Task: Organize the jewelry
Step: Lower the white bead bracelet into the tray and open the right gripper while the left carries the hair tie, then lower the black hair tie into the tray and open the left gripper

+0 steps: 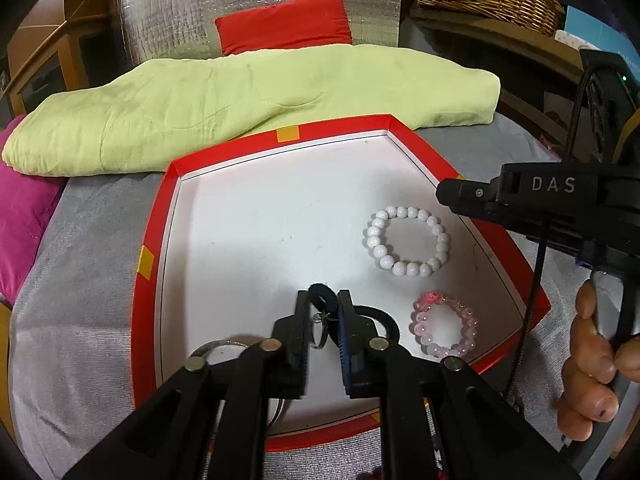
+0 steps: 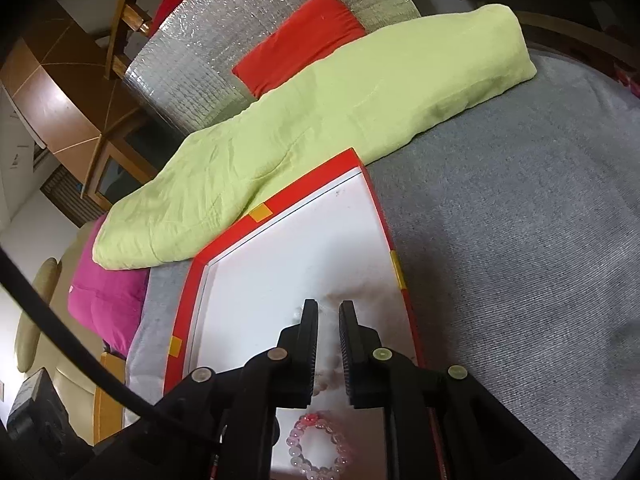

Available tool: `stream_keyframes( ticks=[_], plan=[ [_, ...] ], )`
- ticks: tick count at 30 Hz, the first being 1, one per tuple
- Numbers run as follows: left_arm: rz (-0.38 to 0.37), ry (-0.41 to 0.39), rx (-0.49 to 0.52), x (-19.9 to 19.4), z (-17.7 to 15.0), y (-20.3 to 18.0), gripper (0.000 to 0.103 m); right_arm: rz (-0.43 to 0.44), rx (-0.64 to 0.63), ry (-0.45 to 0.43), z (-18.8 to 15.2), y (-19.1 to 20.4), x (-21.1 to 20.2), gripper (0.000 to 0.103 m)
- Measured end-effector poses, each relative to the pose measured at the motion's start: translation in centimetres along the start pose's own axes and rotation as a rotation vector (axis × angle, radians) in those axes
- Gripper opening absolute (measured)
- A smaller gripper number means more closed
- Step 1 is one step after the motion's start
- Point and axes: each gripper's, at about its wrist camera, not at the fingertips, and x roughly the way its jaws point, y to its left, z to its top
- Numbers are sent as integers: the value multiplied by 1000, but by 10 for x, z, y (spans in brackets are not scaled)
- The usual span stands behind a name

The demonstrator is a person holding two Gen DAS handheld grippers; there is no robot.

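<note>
The left claw (image 1: 324,300) is narrowed over the near part of the red-rimmed tray (image 1: 152,240), with a black hair tie (image 1: 320,294) and a thin metal ring (image 1: 320,330) between its fingers; whether they actually pinch either one is unclear. A white bead bracelet (image 1: 408,240) lies on the tray's white floor to the right, with a pink bead bracelet (image 1: 444,330) nearer. The right claw (image 2: 328,310) hangs narrow and empty above the white bracelet. The tray rests on a grey bed cover (image 2: 520,240), beside a folded green blanket (image 1: 240,104).
</note>
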Motion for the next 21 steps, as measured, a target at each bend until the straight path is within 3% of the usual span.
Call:
stream_keyframes(
  ticks=[3,6,8,11,16,21],
  plan=[
    [6,9,1,1,-1,1,18,-6,-10,2,0,1,-2,13],
    [24,5,-2,0,-1,2,42,-9,-21,6,0,3,-5,14],
    [41,-10,6,-3,0,1,48,-9,-24,8,1,4,-8,17],
    [49,-15,18,-4,0,-1,52,-7,-30,5,1,5,-14,28],
    [76,-13,28,-7,-1,-1,60,1,-51,2,-1,8,-26,29],
    [114,-27,30,-16,-5,4,61,10,-64,-3,-4,8,-44,29]
  ],
)
